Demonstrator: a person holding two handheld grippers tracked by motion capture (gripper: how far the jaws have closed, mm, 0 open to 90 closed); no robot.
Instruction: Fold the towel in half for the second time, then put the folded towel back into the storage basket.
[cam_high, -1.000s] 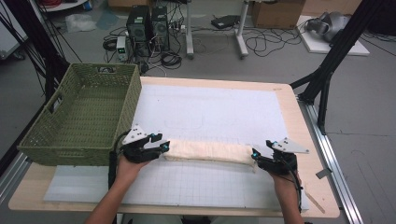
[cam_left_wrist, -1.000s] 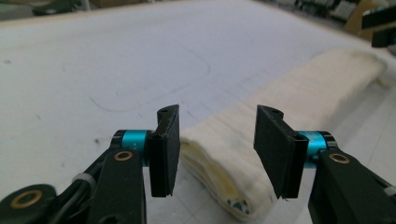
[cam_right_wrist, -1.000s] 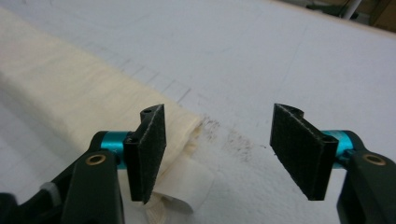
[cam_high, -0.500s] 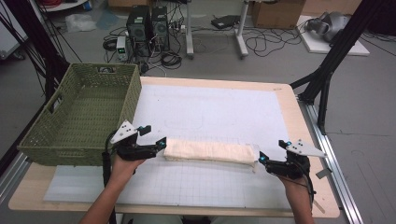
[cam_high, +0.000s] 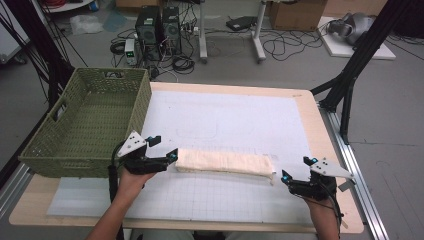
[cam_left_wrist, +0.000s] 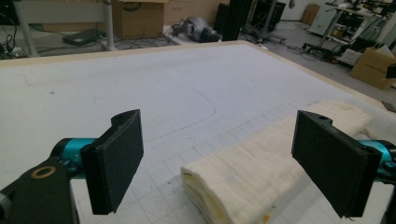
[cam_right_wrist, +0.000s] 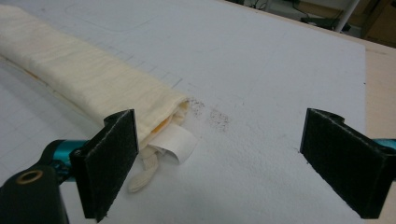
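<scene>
A cream cloth folded into a long narrow strip (cam_high: 225, 162) lies across the white mat (cam_high: 235, 120). My left gripper (cam_high: 161, 148) stands open just off its left end, nothing between the jaws. In the left gripper view the folded end of the cloth (cam_left_wrist: 247, 172) lies low between the wide-apart pads (cam_left_wrist: 116, 163). My right gripper (cam_high: 295, 169) is open, a little right of the cloth's other end. In the right gripper view the cloth's end (cam_right_wrist: 93, 79) with a white label (cam_right_wrist: 175, 144) lies by the left pad (cam_right_wrist: 109, 163).
A green woven basket (cam_high: 85, 125) stands at the table's left, right behind my left hand. The wooden table edge (cam_high: 325, 135) and a metal rail run along the right. Black frame legs, computers and cables stand on the floor beyond.
Both grippers have let go of the cloth's ends and drawn back outward, the right one farther toward the table's right front. The cloth stays flat on the mat.
</scene>
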